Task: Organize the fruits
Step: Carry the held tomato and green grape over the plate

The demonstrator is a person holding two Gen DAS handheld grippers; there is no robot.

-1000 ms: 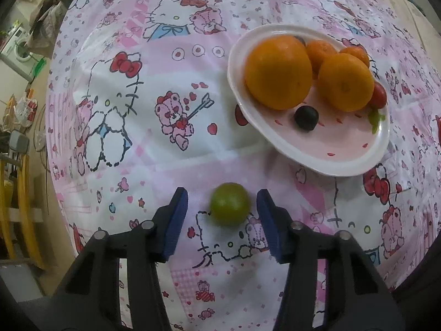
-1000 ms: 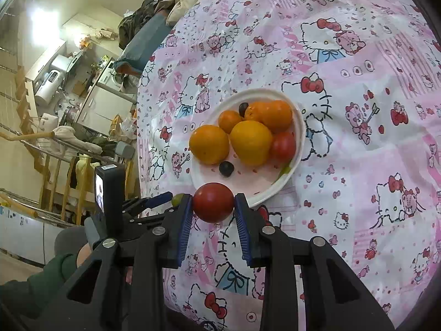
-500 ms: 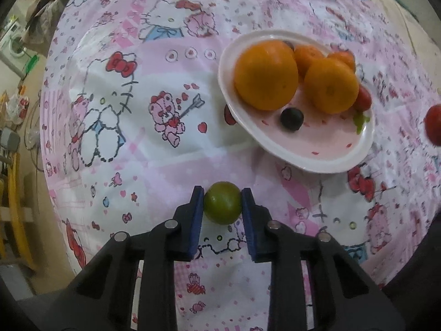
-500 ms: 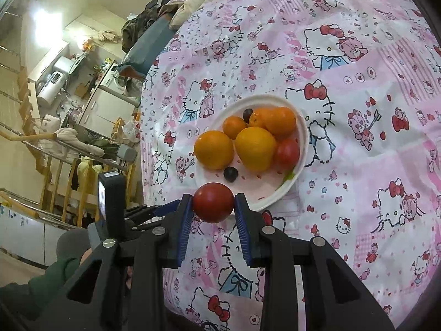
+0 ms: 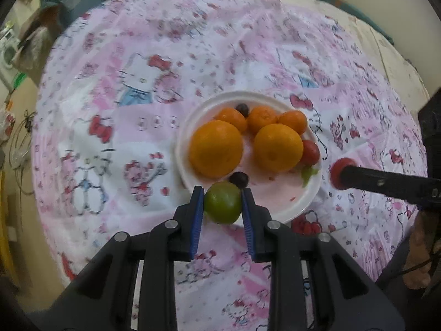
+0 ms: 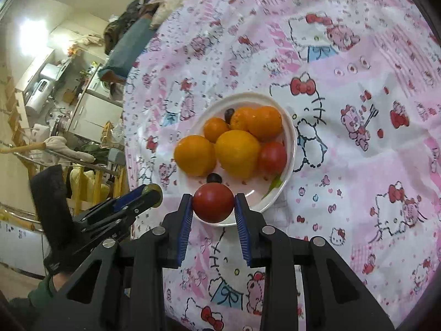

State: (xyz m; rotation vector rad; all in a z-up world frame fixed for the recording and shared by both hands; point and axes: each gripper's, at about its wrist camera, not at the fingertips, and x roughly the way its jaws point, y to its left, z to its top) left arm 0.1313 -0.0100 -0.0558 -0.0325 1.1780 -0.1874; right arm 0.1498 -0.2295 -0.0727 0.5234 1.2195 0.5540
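My left gripper (image 5: 222, 203) is shut on a green lime (image 5: 222, 205), lifted off the cloth just at the near rim of the white plate (image 5: 300, 207). The plate holds several oranges (image 5: 216, 149), a red tomato (image 5: 311, 152) and two dark grapes (image 5: 238, 178). My right gripper (image 6: 212, 203) is shut on a red tomato (image 6: 212, 202), hanging over the plate's (image 6: 289, 127) near rim. In the left wrist view the right gripper (image 5: 341, 177) comes in from the right, beside the plate. The left gripper (image 6: 150, 196) shows at the left of the right wrist view.
A pink cartoon-print cloth (image 5: 110, 110) covers the round table. Beyond the table's left edge lie a room with shelves, a wooden rack (image 6: 91, 176) and clothes (image 6: 132, 27). A person's sleeve (image 6: 33, 300) is at the lower left.
My left gripper closed on the lime, then lifted it off the cloth toward the plate. The right gripper with its tomato drifted slightly closer to the plate.
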